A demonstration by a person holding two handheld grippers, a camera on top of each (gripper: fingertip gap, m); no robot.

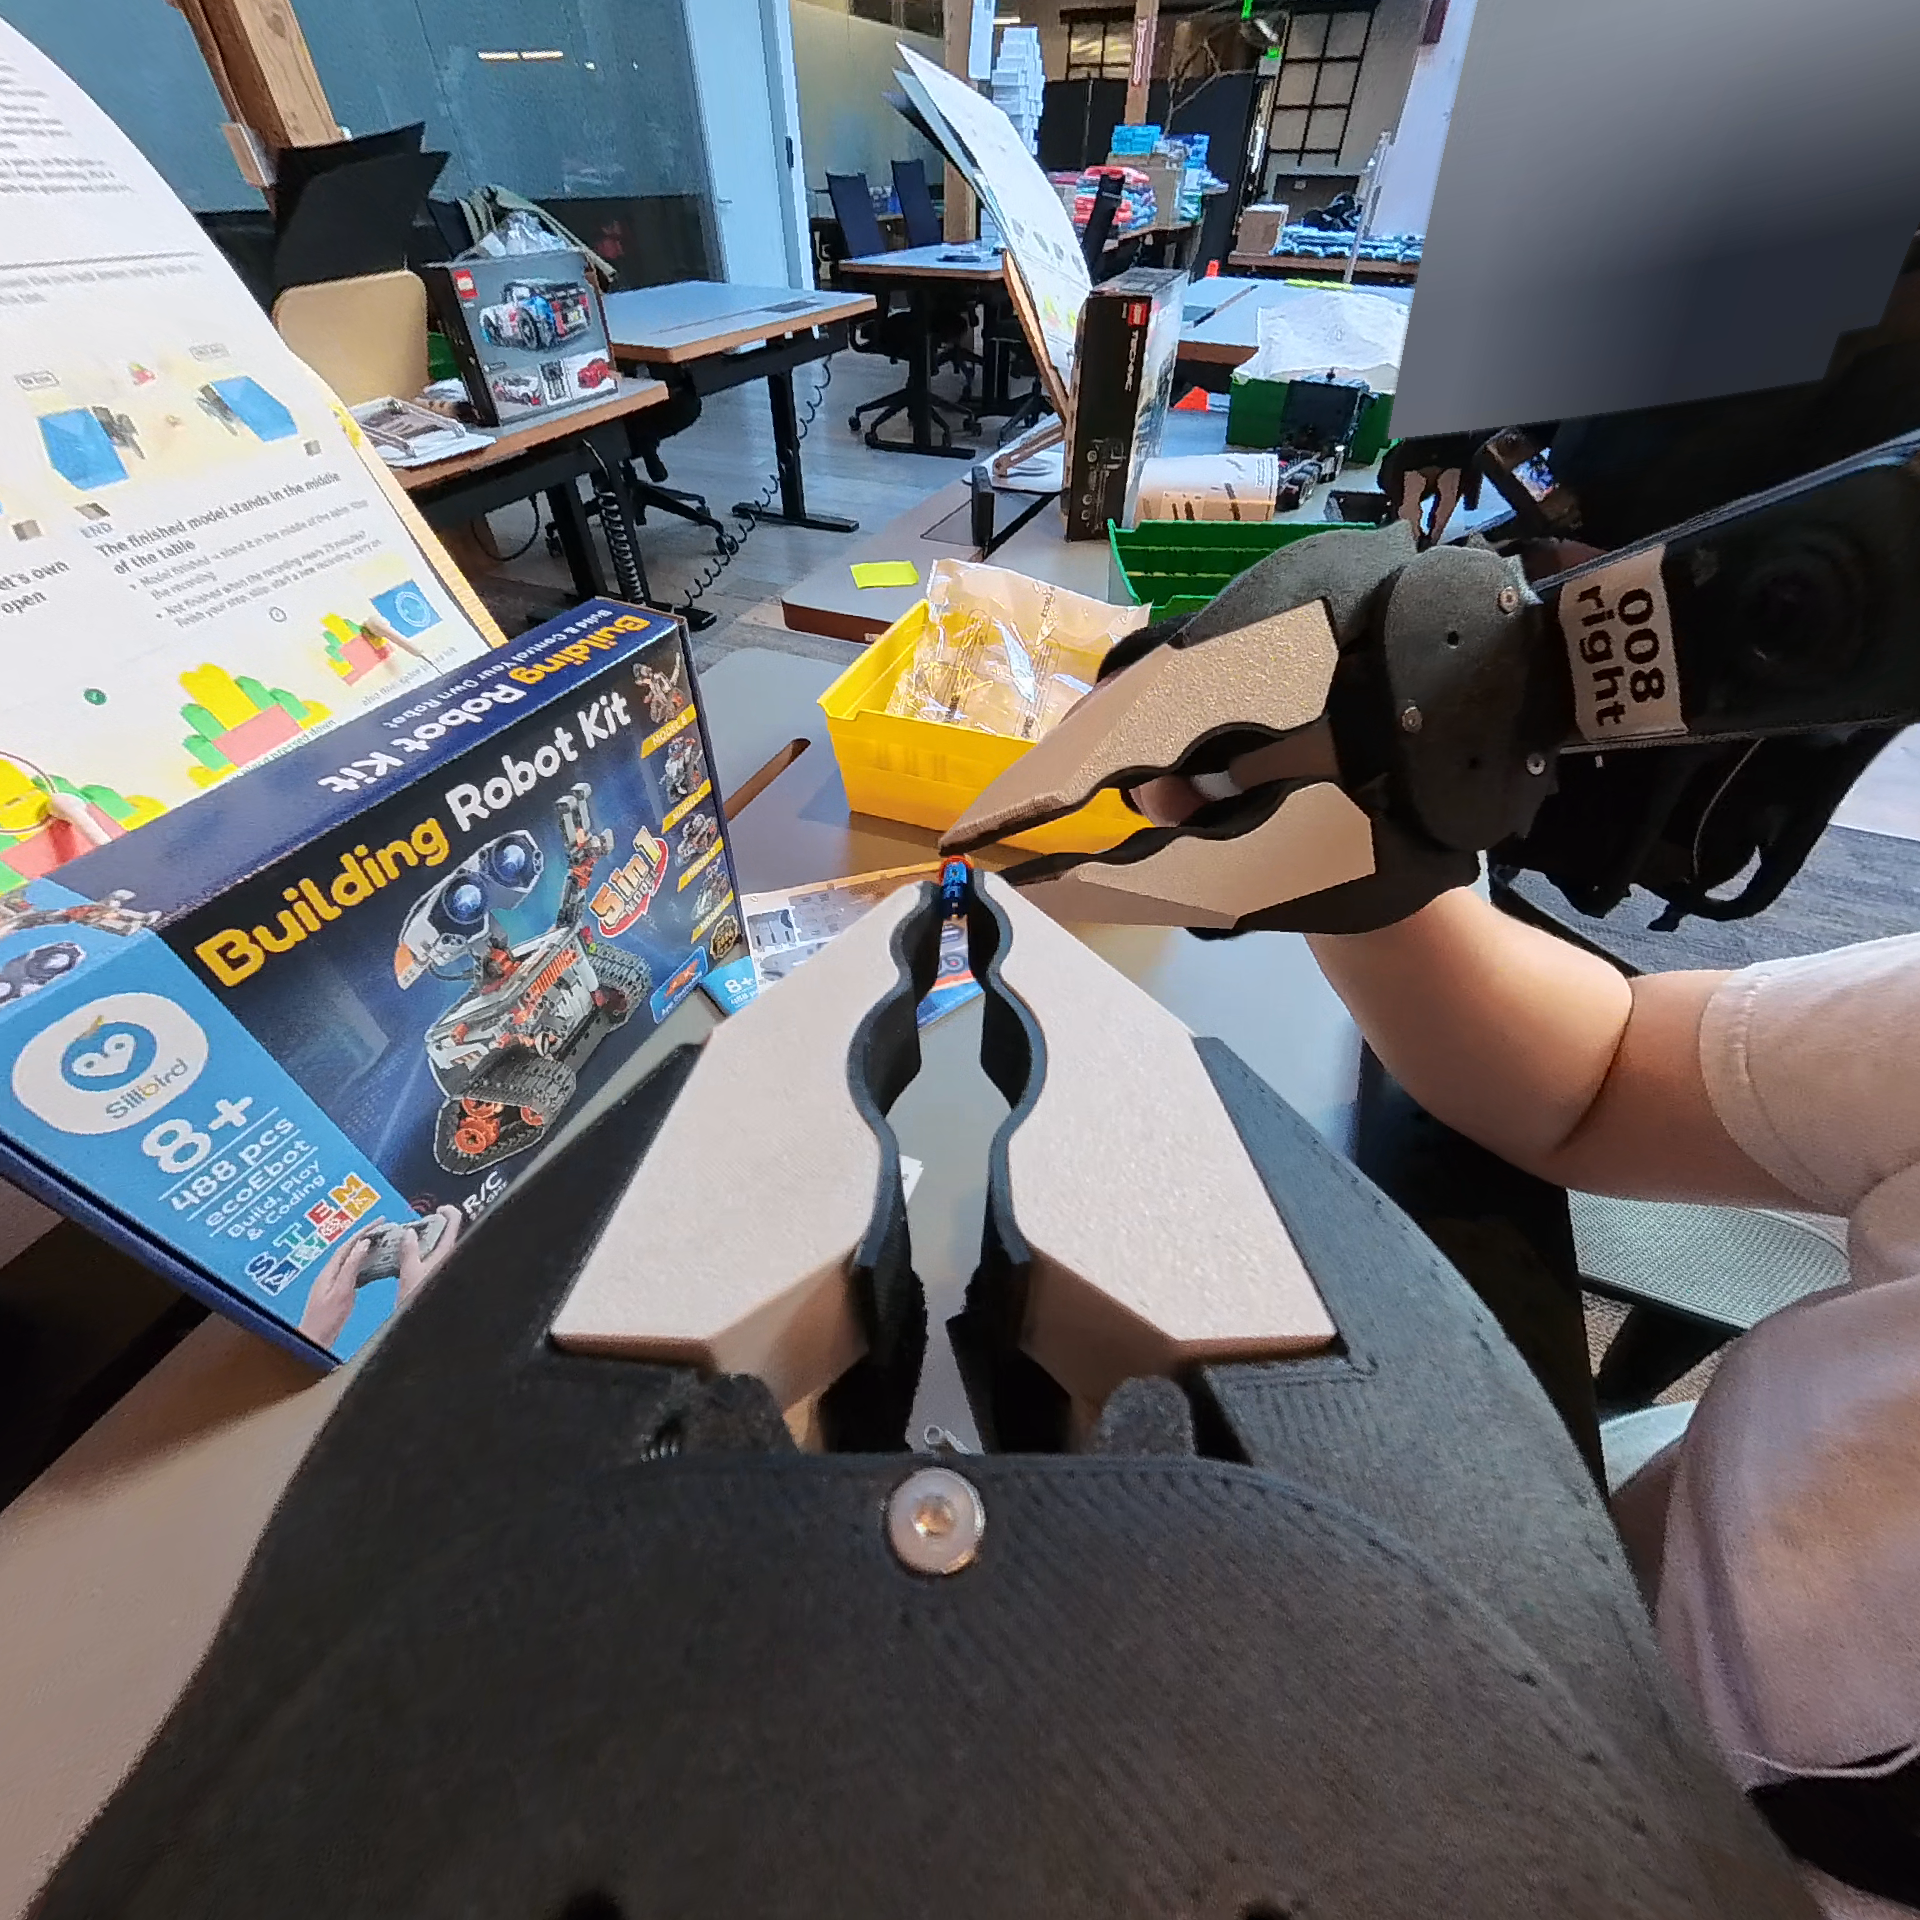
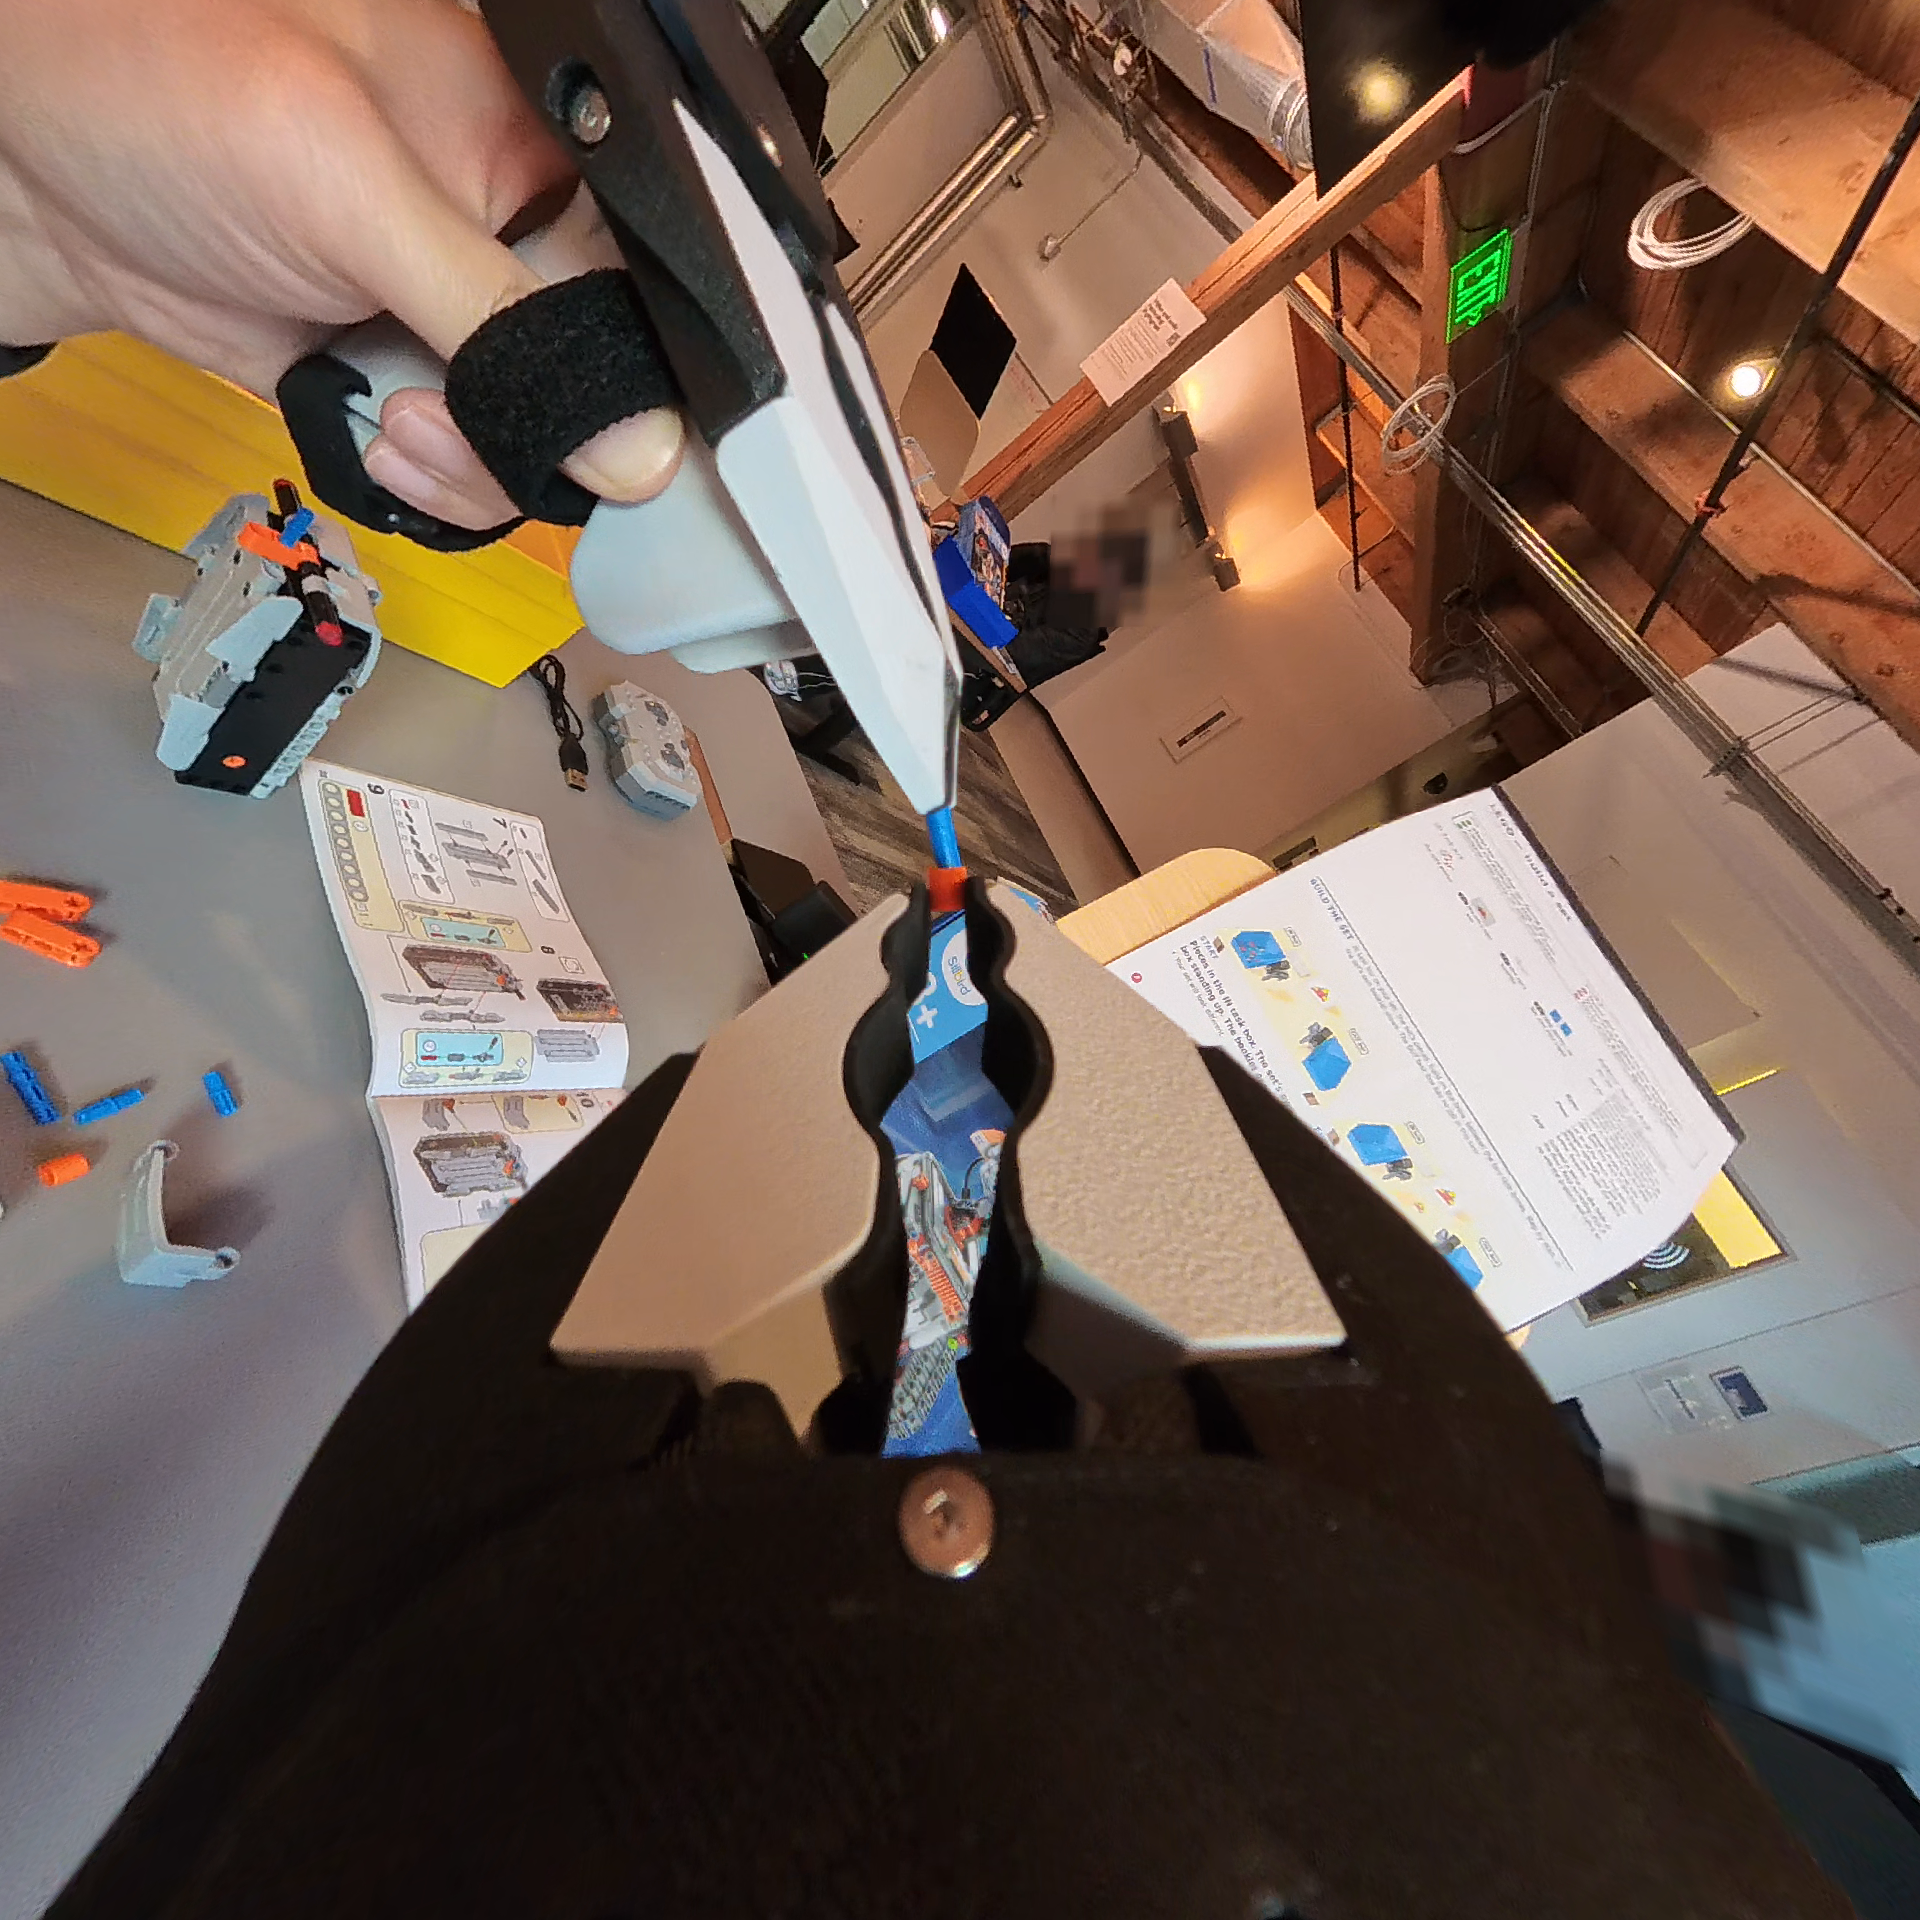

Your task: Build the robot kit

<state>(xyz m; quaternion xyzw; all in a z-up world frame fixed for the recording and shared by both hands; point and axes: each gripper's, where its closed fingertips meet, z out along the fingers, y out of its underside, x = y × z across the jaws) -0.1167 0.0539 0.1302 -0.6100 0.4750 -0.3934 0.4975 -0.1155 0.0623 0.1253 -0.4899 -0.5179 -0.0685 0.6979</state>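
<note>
The left claw (image 1: 954,891) is gripping a small blue pin (image 2: 943,837) by one end, its two fingers pressed together on it. The right claw (image 2: 943,896) is closing on a small orange bush (image 2: 948,888) that is sitting on the other end of the same pin, so the two claws are meeting tip to tip above the counter (image 2: 260,1351). In the left wrist view the right claw (image 1: 971,860) is coming in from the right side, and a bare forearm (image 1: 1475,1039) is showing behind it. In the right wrist view a hand (image 2: 343,239) with a black strap around one finger is holding the left claw (image 2: 940,805) from above.

Under the claws an open instruction booklet (image 2: 468,956) is lying flat on the counter. Beyond it a grey and black brick assembly (image 2: 260,655) is standing near a yellow tray (image 2: 135,436), and a grey remote unit (image 2: 649,748) with a black cable (image 2: 561,717) is lying just beside the booklet. Loose pieces are lying well apart from the claws: two orange beams (image 2: 47,920), some blue pins (image 2: 104,1103) and a grey curved part (image 2: 166,1221).

In the left wrist view a blue robot kit box (image 1: 343,956) is leaning at the left, a large printed sheet (image 1: 156,499) is standing behind it, and the yellow tray (image 1: 914,769) is holding clear plastic bags (image 1: 997,655).
</note>
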